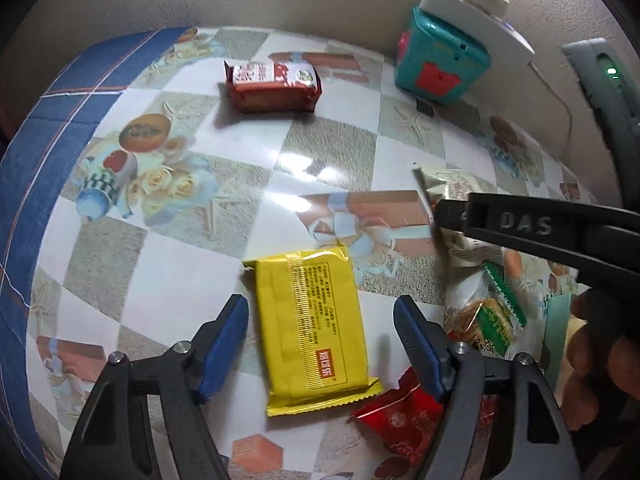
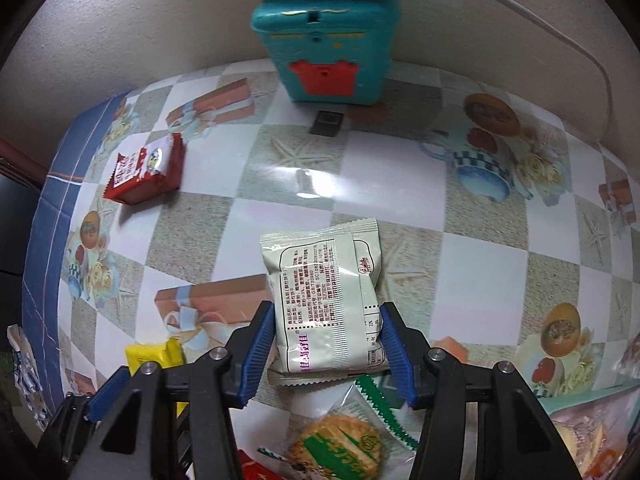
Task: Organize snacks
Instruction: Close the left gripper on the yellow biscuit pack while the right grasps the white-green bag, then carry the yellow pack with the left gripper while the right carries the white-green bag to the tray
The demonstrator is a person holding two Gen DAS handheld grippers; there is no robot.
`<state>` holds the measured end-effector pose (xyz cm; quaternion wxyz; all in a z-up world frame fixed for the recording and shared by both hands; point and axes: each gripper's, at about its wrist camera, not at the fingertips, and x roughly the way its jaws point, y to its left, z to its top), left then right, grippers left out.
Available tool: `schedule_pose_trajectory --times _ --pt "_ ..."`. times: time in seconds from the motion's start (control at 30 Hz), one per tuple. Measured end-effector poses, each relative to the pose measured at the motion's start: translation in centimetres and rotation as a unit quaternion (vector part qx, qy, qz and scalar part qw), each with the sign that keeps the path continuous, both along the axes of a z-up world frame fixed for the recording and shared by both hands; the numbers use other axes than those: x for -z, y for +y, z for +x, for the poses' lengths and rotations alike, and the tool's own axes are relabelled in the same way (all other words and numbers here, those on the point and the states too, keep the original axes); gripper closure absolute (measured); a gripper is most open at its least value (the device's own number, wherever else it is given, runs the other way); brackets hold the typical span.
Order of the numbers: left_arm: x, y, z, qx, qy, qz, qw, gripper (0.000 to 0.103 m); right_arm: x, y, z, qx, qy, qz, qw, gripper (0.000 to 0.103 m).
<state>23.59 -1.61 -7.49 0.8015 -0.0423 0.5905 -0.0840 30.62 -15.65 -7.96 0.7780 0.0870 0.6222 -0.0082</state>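
Left-wrist view: yellow packet lies on surface betw. left tongs, long axis running fwd, pads not yet touching. Right tongs clenched on pale packet.

Both of your wrist cameras look steeply down along their fingers, close above the checked tablecloth. The left view sits left of the right one and catches the right gripper at its edge. Both share the teal box, red packet and yellow packet (only a corner in the right view).
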Motion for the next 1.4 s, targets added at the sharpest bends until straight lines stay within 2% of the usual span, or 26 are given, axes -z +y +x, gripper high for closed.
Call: schedule_pose_trajectory --times 0.13,0.17,0.4,0.63,0.8,0.97,1.27,1.4 --pt "0.2 -0.6 0.1 0.000 -0.009 0.025 0.9997 0.045 0.1 -0.8 -0.2 0.002 -0.001 0.000 1.000 0.047" --pt "0.2 -0.6 0.1 -0.004 -0.012 0.028 0.9995 0.053 0.0 -1.1 -0.2 0.004 -0.001 0.001 1.000 0.047" --pt "-0.1 0.1 -0.2 -0.032 -0.015 0.017 0.9992 0.053 -1.1 -2.8 -1.3 0.017 -0.016 0.015 1.000 0.047" --pt "-2.5 1.4 -1.5 -0.068 -0.030 0.006 0.9972 0.053 -4.8 -4.0 -3.5 0.033 -0.059 0.039 0.997 0.047" --pt "-4.4 1.6 -3.2 -0.095 -0.037 -0.008 0.9948 0.053 -7.8 -4.1 -7.1 0.042 -0.076 0.017 0.996 0.047" --pt "-6.1 1.3 -5.3 -0.107 -0.048 -0.014 0.9930 0.053 -8.3 -3.9 -10.9 0.059 -0.086 0.018 0.994 0.047" --pt "-9.5 0.8 -9.2 -0.107 -0.077 -0.026 0.9909 0.053 -11.1 -3.5 -17.7 0.080 -0.124 -0.010 0.989 0.047" --pt "-10.5 0.5 -10.8 -0.100 -0.086 -0.035 0.9906 0.053 -11.6 -3.7 -20.5 0.098 -0.134 0.006 0.986 0.047"
